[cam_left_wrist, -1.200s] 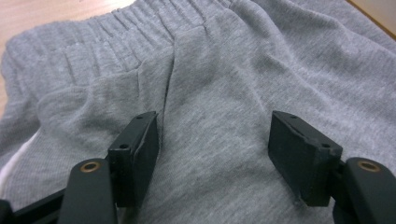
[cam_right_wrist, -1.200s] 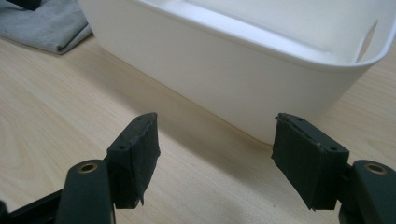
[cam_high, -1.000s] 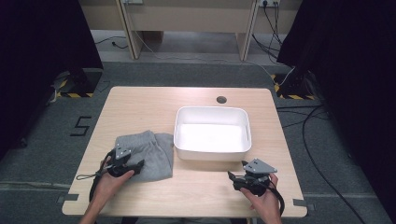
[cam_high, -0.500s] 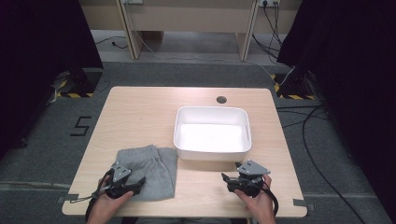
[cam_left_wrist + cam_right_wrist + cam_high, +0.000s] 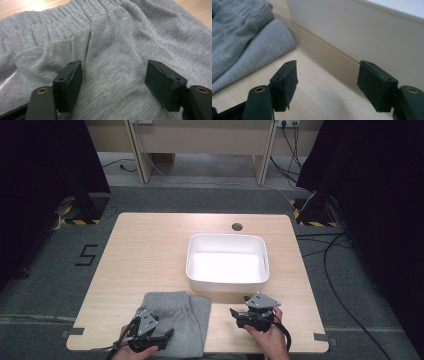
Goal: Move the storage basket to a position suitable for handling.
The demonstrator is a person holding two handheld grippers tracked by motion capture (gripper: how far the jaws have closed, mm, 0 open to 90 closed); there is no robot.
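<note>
Grey knit sweatpants (image 5: 177,320) folded at the wooden table's (image 5: 150,255) near edge. Left hand-held gripper (image 5: 113,80), jaws just widening, straddles cloth ungripped; right hand-held gripper (image 5: 327,85) released, empty. Risk: closing may pinch several layers, disturbing the fold.

Overhead view; two close tong-mounted cameras

grey sweatpants (image 5: 180,320), white tub (image 5: 227,263) — black jaws

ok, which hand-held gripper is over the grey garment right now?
The left hand-held gripper: its jaws stand apart over the grey garment, nothing pinched. The right hand-held gripper is over bare table, facing the white tub.
</note>
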